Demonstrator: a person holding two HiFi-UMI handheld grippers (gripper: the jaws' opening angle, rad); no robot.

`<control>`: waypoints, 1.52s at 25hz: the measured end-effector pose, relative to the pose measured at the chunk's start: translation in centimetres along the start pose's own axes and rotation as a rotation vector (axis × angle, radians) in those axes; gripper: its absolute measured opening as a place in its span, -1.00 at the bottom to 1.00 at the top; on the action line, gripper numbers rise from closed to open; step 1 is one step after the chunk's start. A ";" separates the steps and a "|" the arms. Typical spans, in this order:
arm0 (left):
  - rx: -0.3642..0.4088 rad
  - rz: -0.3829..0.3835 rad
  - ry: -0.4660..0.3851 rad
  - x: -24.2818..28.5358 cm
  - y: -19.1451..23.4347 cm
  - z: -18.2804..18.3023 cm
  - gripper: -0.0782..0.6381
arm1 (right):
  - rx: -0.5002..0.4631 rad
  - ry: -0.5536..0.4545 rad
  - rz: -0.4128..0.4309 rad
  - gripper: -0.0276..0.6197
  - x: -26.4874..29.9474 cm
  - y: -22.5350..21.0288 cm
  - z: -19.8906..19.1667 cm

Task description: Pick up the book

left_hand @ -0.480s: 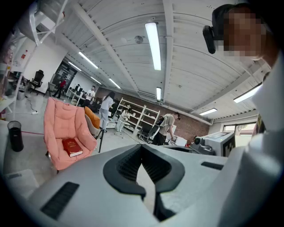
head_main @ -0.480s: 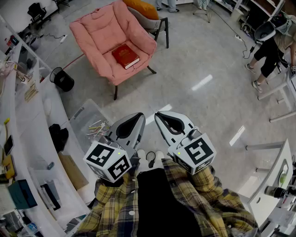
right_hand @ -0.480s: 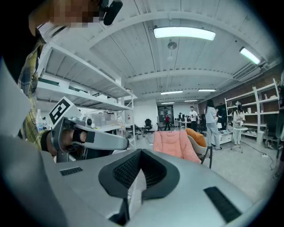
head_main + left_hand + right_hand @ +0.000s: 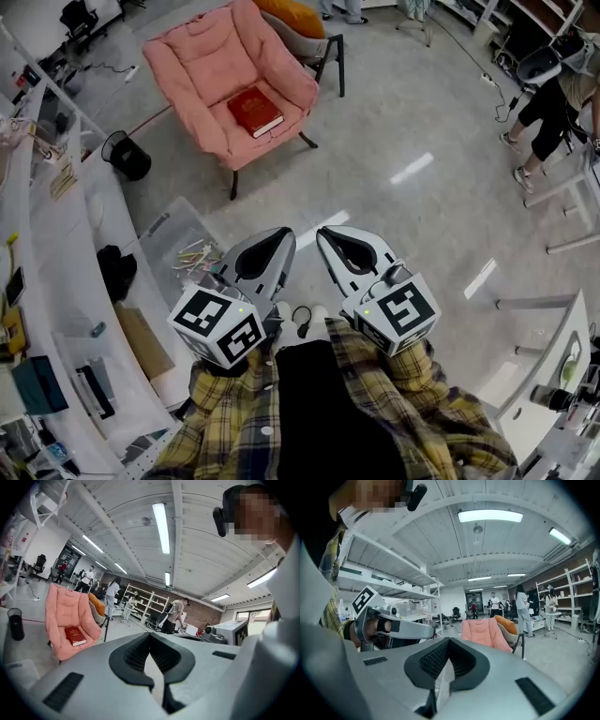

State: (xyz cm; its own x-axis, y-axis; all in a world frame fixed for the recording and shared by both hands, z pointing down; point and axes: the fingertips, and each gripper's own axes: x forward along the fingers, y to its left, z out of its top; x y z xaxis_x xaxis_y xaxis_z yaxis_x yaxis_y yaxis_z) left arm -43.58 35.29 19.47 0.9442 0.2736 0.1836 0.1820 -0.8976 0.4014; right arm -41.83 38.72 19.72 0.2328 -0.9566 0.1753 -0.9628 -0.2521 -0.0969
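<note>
Book (image 4: 254, 112) seen lying flat on seat of pink armchair (image 4: 202, 56), cover up, well apart from both grippers. Left gripper (image 4: 281, 234) held low in front of plaid shirt (image 4: 225, 422); jaws clenched tip to tip, nothing gripped between them. Right gripper (image 4: 323, 232) held just beside it; jaws likewise pressed together, empty. Both grippers pointed toward armchair, tilted slightly downward. Black bin (image 4: 128, 159) stood on floor left of armchair. Orange chair (image 4: 291, 16) placed behind armchair, touching its back.
</note>
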 end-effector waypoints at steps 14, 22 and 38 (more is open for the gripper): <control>-0.022 0.088 -0.030 -0.2 -1.1 -1.5 -0.77 | 0.019 0.011 0.039 -0.86 -2.6 -1.3 -1.5; -0.044 0.095 -0.002 0.8 1.6 -1.7 -0.77 | 0.033 0.057 0.060 -0.86 0.1 -1.8 -2.9; -0.029 0.020 0.041 7.8 15.0 5.3 -0.77 | 0.069 0.071 -0.034 -0.86 14.2 -8.6 -0.6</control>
State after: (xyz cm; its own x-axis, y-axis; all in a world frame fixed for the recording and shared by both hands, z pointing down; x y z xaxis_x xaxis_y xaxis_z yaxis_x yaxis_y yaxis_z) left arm -32.06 22.12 22.13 0.9353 0.2703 0.2283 0.1548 -0.8927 0.4232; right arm -30.37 27.41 23.59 0.2526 -0.9351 0.2485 -0.9422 -0.2961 -0.1567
